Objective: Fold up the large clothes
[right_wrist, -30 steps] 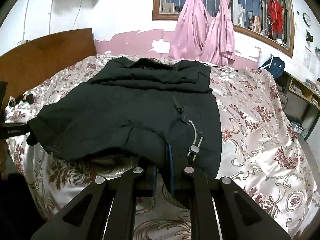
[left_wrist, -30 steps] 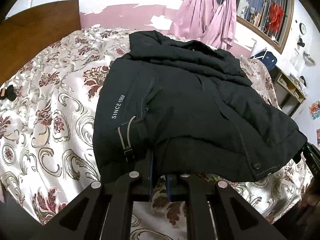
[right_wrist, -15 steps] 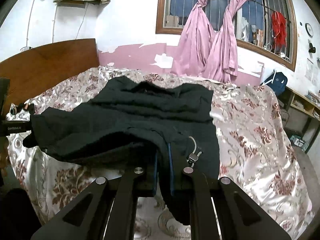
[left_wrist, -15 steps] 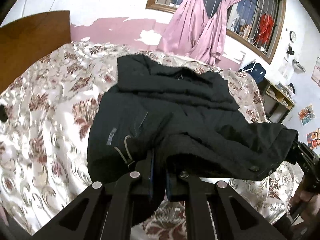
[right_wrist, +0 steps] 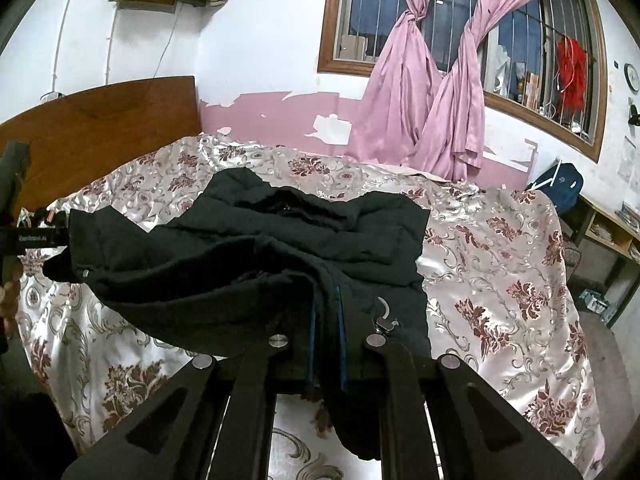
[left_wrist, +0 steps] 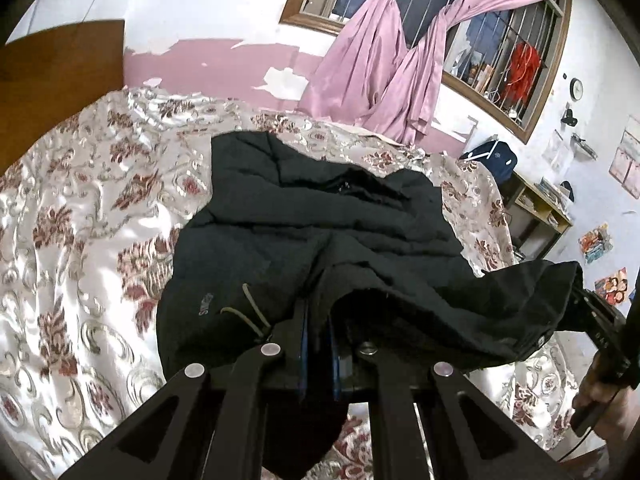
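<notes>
Holding the near hem of the black jacket (left_wrist: 320, 240) at its left corner, the left gripper (left_wrist: 319, 344) had its jaws clamped together on a fold of the dark cloth, with a flap sagging below toward 6 o'clock. From that grip the rest of the garment ran away toward 12 o'clock, its collar end lying on the floral bedspread (left_wrist: 80, 240) near the far wall, so the long axis ran straight ahead of the tongs. The raised hem stretched from the left grip out toward 3 o'clock, ending where the other tool showed at the edge of the left wrist view. Further right, the right gripper (right_wrist: 326, 332) was likewise pinched shut on the hem's right corner, a cord toggle (right_wrist: 385, 322) hanging just beside its right finger at about 2 o'clock. Seen from there, the jacket again reached toward 12 o'clock, and the lifted hem ran off toward 9 o'clock. Both hands appeared about equally near the hem and equally far from the collar. Judged from this, the fold would carry the hem forward along that axis, toward the collar, with both corners kept level.
</notes>
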A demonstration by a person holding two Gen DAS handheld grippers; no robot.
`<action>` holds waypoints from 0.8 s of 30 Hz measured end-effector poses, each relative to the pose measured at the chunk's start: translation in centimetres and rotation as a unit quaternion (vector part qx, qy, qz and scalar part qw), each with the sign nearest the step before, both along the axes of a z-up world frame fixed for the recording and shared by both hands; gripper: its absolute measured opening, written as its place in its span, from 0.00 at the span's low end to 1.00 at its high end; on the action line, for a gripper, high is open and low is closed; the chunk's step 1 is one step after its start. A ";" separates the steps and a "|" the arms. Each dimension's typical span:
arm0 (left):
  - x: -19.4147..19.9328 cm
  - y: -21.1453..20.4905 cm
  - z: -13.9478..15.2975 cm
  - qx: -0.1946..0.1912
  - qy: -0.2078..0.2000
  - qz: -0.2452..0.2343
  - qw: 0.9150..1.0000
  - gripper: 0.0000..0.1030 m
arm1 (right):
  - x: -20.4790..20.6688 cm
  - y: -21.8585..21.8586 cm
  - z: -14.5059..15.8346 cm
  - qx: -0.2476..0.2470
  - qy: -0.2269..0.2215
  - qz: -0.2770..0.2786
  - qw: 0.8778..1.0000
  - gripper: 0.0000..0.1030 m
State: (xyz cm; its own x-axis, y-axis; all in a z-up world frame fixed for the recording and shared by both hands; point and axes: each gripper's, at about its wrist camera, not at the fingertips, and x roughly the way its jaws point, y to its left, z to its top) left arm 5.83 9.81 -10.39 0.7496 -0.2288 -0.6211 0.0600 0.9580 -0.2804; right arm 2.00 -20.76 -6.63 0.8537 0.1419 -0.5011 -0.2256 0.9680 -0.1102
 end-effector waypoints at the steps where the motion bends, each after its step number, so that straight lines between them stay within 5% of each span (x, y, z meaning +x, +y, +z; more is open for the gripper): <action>1: 0.4 0.0 0.2 0.001 -0.004 0.000 1.000 0.08 | 0.3 -0.2 0.3 0.008 0.002 0.000 1.000 0.07; 7: 2.8 0.4 1.4 0.007 -0.032 -0.002 0.999 0.08 | 3.0 -0.3 1.5 0.023 0.001 -0.003 1.000 0.07; 24: 9.3 2.5 0.5 -0.051 -0.099 -0.021 0.994 0.08 | 11.1 -0.1 1.8 0.035 -0.017 -0.008 0.999 0.07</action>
State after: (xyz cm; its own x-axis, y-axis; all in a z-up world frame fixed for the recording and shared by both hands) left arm 15.16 12.29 -9.91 0.8433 -0.3164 -0.4345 0.1626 0.9207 -0.3549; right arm 13.15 -20.91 -4.87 0.8727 0.1620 -0.4606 -0.2077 0.9769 -0.0498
